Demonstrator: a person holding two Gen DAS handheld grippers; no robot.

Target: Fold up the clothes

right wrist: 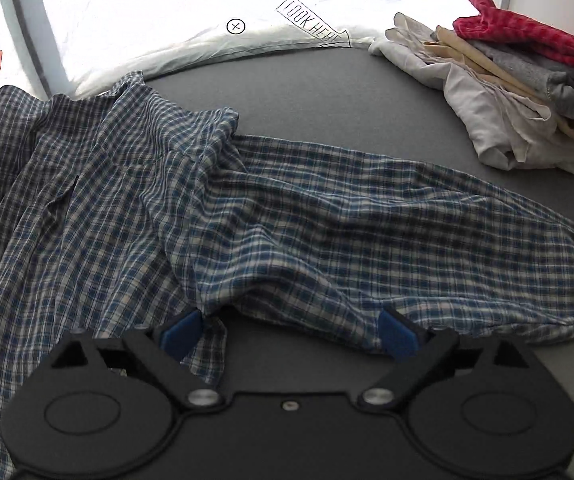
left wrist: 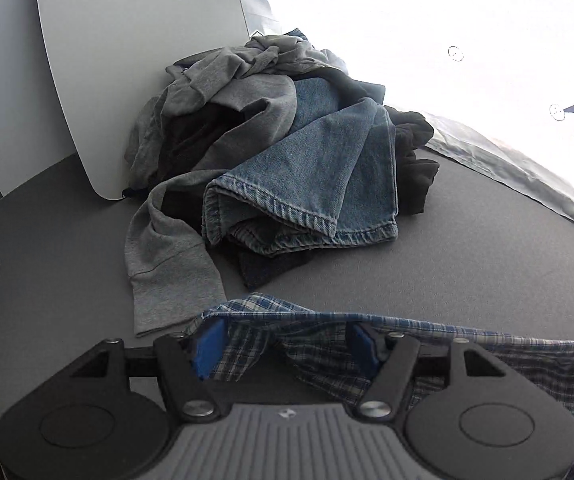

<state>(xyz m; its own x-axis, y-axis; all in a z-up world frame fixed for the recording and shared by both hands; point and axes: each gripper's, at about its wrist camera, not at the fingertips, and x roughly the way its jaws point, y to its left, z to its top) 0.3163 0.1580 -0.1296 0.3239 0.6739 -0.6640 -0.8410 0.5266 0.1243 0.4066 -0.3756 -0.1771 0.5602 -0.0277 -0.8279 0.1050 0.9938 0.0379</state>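
Where frame cuts plaid shirt (right wrist: pixel 247 200), dark garment (left wrist: pixel 411 168) half-buried

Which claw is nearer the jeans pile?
Left. The left claw faces the jeans pile just ahead; the right claw sees only the plaid shirt.

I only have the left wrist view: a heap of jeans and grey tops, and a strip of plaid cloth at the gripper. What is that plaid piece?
Observer: In the right wrist view it is a blue plaid shirt, spread out across the grey table, still rumpled.
Reviewer: Is the right gripper holding it?
Observer: No. The right gripper is open, its pads at the shirt's near edge without pinching it.
Reviewer: Anything folded yet?
Observer: A stack of clothes sits at the table's far right, a red piece on top, over grey, beige and white ones.
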